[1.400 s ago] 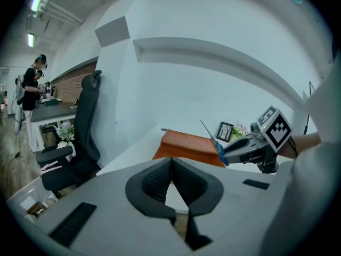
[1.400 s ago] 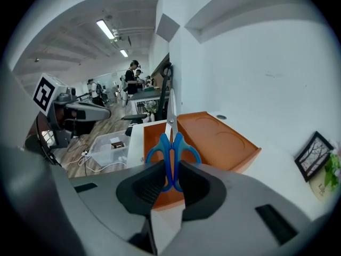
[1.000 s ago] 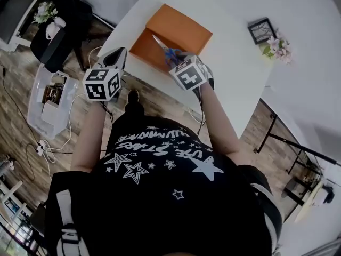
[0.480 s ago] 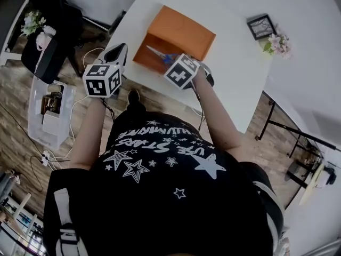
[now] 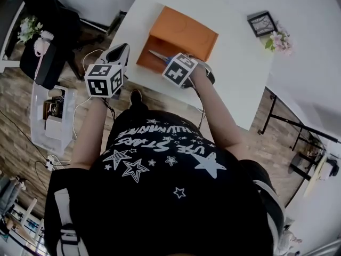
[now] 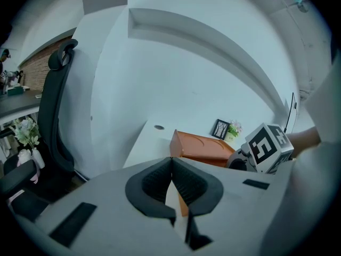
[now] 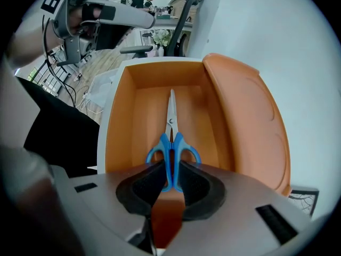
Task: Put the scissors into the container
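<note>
Blue-handled scissors (image 7: 171, 138), pinched in our right gripper's (image 7: 169, 183) jaws, point toward 12 o'clock over the container (image 7: 120, 127); left gripper's (image 6: 172, 185) jaws pressed together.

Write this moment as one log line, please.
right gripper: shut on scissors | scissors: over open box | left gripper: shut, empty

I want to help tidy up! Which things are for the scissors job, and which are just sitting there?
For the job: blue-handled metal scissors; open orange plastic container; right gripper, shut on the scissors' handles.

Just lying about: small black picture frame; pink flower bunch; black office chair; left gripper, shut on nothing.
</note>
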{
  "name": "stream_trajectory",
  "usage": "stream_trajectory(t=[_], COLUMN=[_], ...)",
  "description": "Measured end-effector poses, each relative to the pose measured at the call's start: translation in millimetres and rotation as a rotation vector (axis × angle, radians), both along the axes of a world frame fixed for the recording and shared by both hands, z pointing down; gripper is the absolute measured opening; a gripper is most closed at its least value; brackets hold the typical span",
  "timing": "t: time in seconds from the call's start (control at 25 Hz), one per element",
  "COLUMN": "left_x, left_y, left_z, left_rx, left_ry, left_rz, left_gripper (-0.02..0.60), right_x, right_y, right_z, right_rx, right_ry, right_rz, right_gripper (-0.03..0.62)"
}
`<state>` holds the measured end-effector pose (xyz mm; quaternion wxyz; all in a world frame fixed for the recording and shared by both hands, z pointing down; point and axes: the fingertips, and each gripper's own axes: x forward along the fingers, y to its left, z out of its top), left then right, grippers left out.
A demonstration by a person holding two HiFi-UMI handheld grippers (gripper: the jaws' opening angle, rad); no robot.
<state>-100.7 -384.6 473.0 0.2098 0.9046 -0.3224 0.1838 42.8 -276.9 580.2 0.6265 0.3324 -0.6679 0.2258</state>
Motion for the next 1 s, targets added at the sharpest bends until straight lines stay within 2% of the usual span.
stream_trajectory(t=[0.6, 0.84, 1.0], left_x=[-2.3, -2.6, -3.6], left_y=[0.5, 1.3, 2.7], left_z=[-0.9, -2.8, -6.3], left_rx=[-0.005, 0.003, 0.015], left_ry=[0.009, 0.018, 0.029], left_rz=[0.021, 0.017, -0.009], left_gripper=[0.02, 0.02, 0.02], right_x=[-1.7, -5.4, -2.9], right_y=[0.8, 4.2, 3.5], right_z=[-0.8, -7.1, -17.3], right_rx=[0.0, 0.02, 0.07], right_ry=[0.035, -0.031, -0.06], right_rz=[-0.015, -0.007, 0.011], right_gripper=[0.086, 0.096, 0.098])
